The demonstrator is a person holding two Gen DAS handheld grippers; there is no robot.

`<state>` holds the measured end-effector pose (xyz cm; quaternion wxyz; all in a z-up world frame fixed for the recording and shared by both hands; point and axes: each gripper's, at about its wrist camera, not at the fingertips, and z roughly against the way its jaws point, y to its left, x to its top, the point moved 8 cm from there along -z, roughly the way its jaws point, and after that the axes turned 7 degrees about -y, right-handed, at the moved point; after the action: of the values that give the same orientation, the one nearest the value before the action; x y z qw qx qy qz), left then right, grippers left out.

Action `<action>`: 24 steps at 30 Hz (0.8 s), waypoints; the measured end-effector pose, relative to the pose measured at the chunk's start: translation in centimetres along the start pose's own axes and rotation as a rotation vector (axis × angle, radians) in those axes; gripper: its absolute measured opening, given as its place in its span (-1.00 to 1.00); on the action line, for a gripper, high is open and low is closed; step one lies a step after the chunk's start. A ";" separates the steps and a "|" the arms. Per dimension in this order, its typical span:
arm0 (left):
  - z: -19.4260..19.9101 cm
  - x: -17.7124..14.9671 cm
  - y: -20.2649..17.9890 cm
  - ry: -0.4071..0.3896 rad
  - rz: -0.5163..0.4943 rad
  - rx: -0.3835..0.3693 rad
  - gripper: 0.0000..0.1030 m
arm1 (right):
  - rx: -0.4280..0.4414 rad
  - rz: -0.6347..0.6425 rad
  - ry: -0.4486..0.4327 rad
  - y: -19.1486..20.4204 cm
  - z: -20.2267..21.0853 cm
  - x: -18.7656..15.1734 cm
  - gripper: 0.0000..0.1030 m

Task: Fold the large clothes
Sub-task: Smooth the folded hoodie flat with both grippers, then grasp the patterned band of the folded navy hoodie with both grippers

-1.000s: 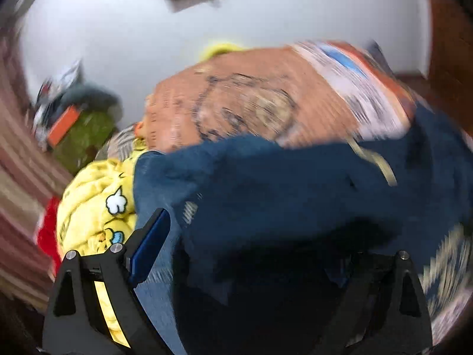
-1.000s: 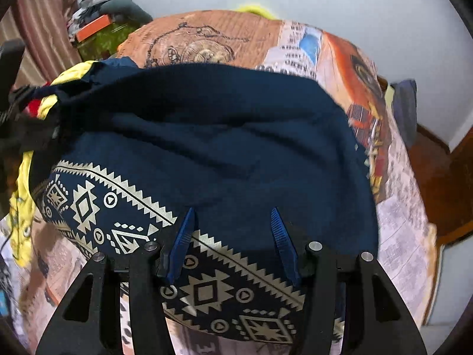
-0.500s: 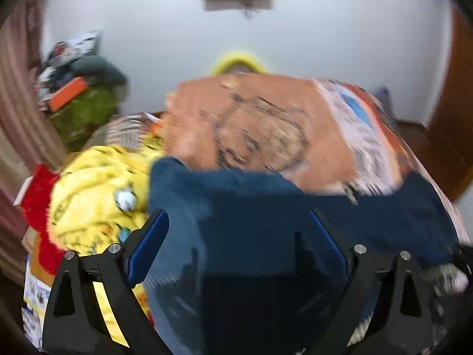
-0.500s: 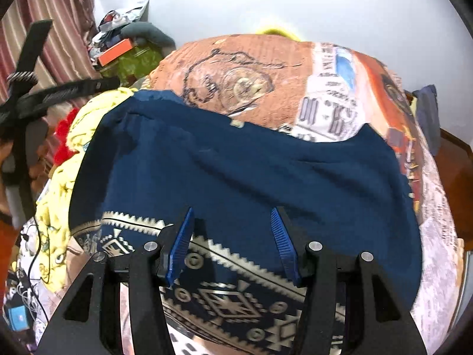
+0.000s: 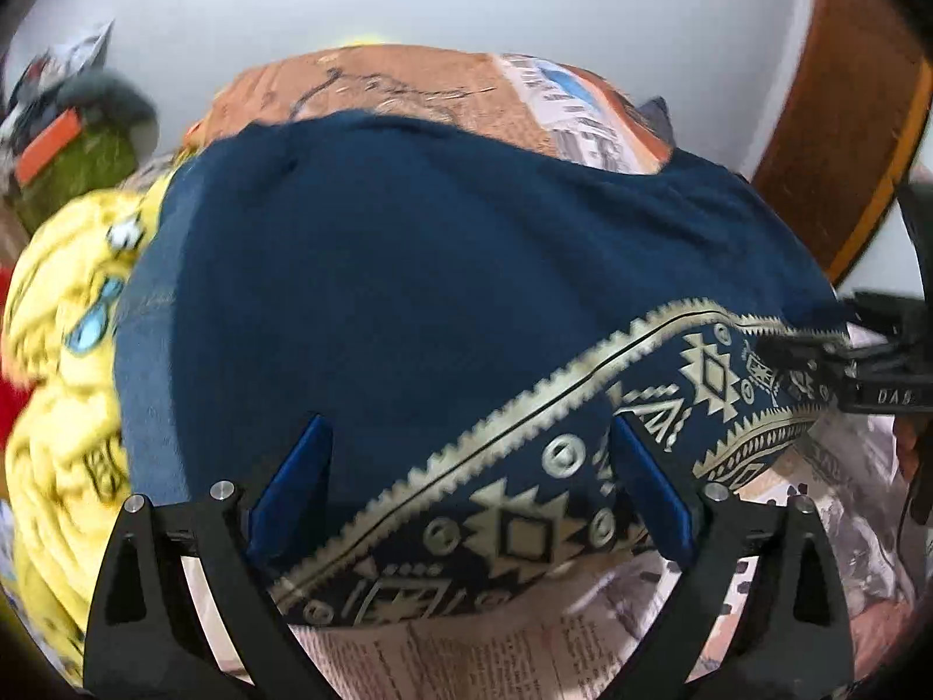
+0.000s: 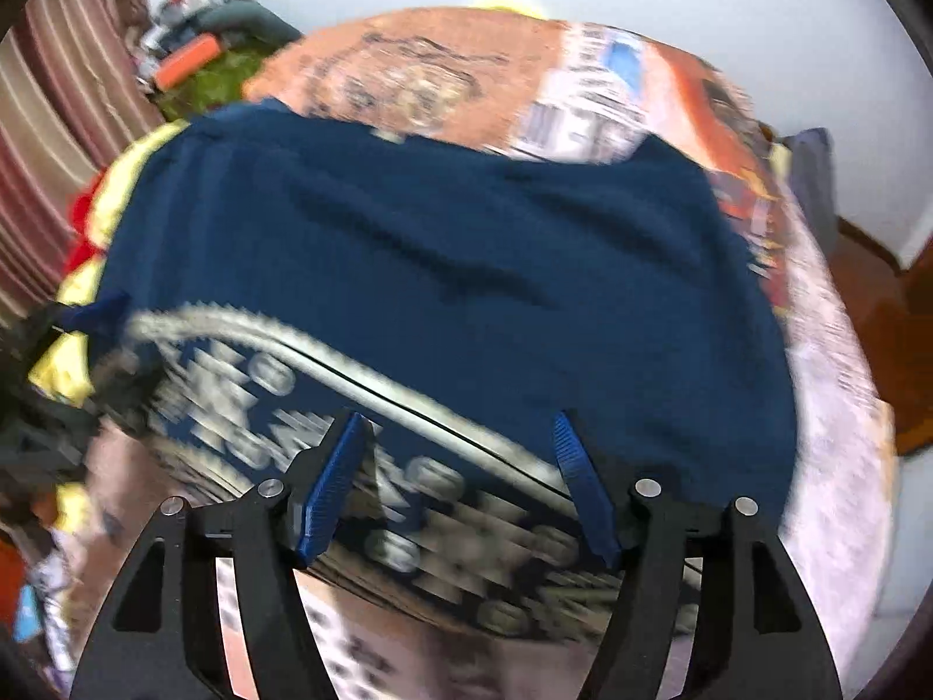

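A large navy garment (image 5: 408,268) with a cream geometric border band (image 5: 583,455) lies spread on a bed with a printed orange and newsprint cover (image 5: 408,81). It also shows in the right wrist view (image 6: 466,268). My left gripper (image 5: 466,484) is open and empty, with its blue pads (image 5: 291,484) over the garment's near edge. My right gripper (image 6: 460,478) is open and empty above the patterned band (image 6: 408,484). The right gripper's black body shows at the right edge of the left wrist view (image 5: 874,373).
A yellow cartoon-print fabric heap (image 5: 64,385) and something red (image 5: 11,402) lie left of the garment. A green bag with clutter (image 5: 70,157) stands at the far left by a striped curtain (image 6: 52,134). A white wall (image 5: 525,0) is behind and a wooden door (image 5: 839,111) at right.
The left gripper let go of the navy garment and opened. The garment has dropped and now lies spread flat on the bed. Both grippers moved back toward its near patterned edge.
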<state>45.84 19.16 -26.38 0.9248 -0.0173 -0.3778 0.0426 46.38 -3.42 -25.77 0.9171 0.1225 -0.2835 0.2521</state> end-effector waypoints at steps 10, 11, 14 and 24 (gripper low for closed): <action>3.1 -4.6 4.9 0.034 0.030 0.249 0.89 | -0.116 -0.024 0.010 -4.7 3.0 -3.5 0.24; 3.4 -5.3 5.7 0.042 0.041 0.275 0.89 | -0.117 -0.034 0.012 -4.9 3.1 -3.6 0.24; 4.8 -7.3 7.8 0.064 0.120 0.290 0.89 | -0.118 -0.055 0.017 -5.1 3.6 -3.9 0.24; 9.5 -7.2 8.8 -0.097 0.446 0.050 0.89 | -0.086 0.007 -0.088 -1.5 6.8 -1.6 0.24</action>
<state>33.52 27.26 -25.16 0.8733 -0.0752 -0.4075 0.2560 42.97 -7.84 -21.33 0.9073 0.0929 -0.3348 0.2370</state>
